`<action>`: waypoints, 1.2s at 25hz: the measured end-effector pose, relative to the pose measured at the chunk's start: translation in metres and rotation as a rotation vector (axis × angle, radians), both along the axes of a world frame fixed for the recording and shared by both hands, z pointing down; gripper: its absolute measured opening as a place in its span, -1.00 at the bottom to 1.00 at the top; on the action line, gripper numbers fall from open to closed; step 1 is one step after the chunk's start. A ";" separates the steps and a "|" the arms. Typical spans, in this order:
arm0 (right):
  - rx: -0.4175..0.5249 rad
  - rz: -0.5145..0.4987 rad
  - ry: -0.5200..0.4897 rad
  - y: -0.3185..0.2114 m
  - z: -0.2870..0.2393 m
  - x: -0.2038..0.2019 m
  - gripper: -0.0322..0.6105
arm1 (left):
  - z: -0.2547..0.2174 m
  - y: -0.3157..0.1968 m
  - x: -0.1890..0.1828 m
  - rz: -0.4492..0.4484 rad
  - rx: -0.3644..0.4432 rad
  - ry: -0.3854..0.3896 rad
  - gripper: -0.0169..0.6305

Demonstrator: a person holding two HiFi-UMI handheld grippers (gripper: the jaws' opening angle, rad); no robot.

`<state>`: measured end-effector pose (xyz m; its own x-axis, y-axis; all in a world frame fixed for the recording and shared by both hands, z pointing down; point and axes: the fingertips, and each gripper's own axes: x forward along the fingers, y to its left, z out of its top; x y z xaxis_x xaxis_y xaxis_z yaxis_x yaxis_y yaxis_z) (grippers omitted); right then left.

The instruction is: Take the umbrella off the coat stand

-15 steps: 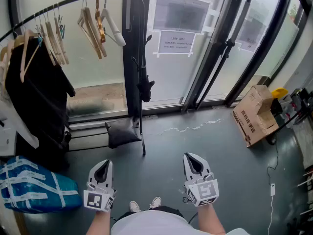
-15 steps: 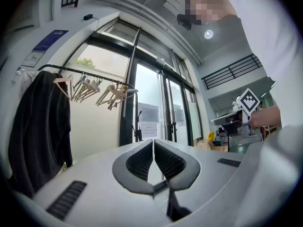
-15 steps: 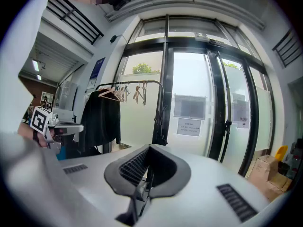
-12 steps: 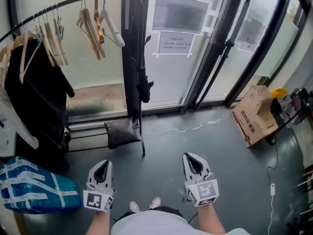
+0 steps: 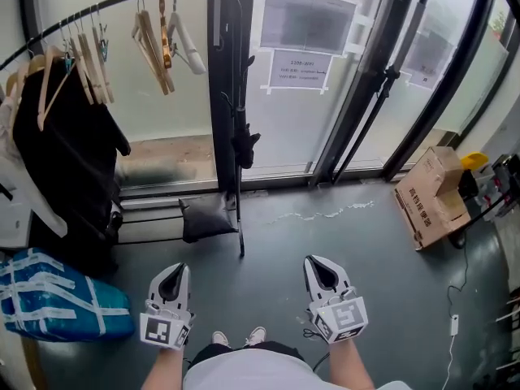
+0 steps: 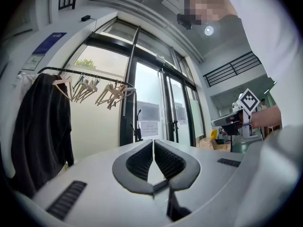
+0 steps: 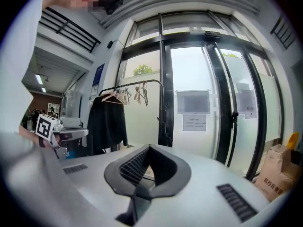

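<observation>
Hanging from the coat stand (image 5: 240, 218), the umbrella (image 5: 242, 136) runs vertically, tip down.

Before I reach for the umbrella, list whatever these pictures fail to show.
Umbrella, head view: how it hooks onto the coat stand is lost, black on black.
Paper notice, all views: print too small to read.
Blue bag, head view: cut off by the left edge.

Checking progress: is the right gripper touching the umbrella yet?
Apart. Head view: a stretch of floor separates the right gripper from the umbrella hanging on the coat stand.
</observation>
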<state>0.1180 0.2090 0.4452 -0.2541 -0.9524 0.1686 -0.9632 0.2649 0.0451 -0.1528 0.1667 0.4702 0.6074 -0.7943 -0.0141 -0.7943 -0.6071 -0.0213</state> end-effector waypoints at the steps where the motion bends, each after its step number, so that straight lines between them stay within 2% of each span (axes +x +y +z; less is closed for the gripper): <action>1: -0.001 -0.011 -0.002 0.001 0.002 0.001 -0.84 | 0.001 0.002 0.002 -0.005 -0.001 -0.006 -0.86; 9: -0.054 -0.052 -0.005 0.003 0.029 0.011 -0.84 | 0.017 0.009 0.006 -0.052 -0.037 -0.010 -0.86; 15: -0.054 -0.022 0.017 -0.015 0.028 0.027 -0.84 | 0.024 -0.019 0.024 -0.012 -0.036 0.007 -0.86; 23: -0.102 0.050 0.012 -0.076 0.042 0.032 -0.84 | 0.026 -0.104 0.037 0.054 -0.041 0.029 -0.86; 26: -0.071 0.037 0.033 -0.122 0.028 0.024 -0.84 | 0.017 -0.150 0.038 0.077 -0.015 0.035 -0.86; 30: -0.054 0.038 0.052 -0.175 0.013 0.009 -0.84 | 0.017 -0.201 0.042 0.134 -0.025 0.052 -0.86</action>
<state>0.1268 0.0337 0.4580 -0.2077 -0.9504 0.2316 -0.9693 0.2318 0.0819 -0.1110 -0.0346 0.4872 0.7071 -0.7065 -0.0295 -0.7056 -0.7077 0.0340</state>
